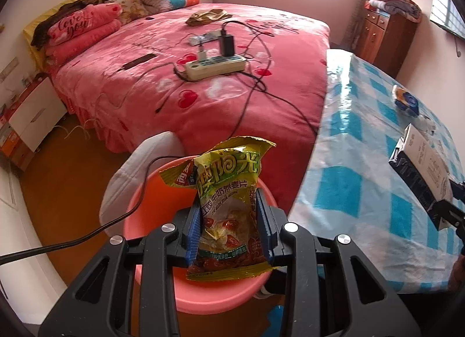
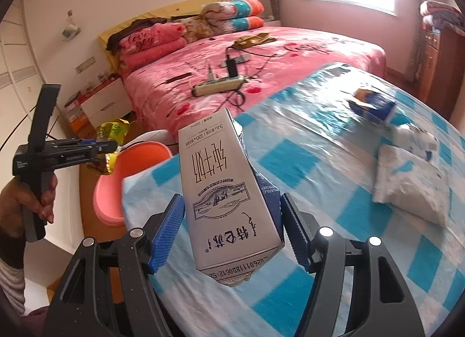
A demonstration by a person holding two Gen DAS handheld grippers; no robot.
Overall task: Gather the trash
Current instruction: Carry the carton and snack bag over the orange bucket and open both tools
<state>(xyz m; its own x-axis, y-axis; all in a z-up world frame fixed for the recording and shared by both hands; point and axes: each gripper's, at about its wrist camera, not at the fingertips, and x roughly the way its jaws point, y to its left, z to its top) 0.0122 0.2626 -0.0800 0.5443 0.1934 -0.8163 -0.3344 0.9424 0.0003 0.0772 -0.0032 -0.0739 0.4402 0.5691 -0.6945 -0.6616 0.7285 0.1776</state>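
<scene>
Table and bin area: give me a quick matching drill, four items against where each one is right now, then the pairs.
Items:
1. green snack packet
2. milk carton
3. white plastic bag
4. power strip

Places:
A. lying on the pink bed
B. lying on the blue-checked tablecloth
C. clamped in the left gripper above the pink bin
D. between the right gripper's pads, over the table

Pairs: 1-C, 2-D, 3-B, 4-A
</scene>
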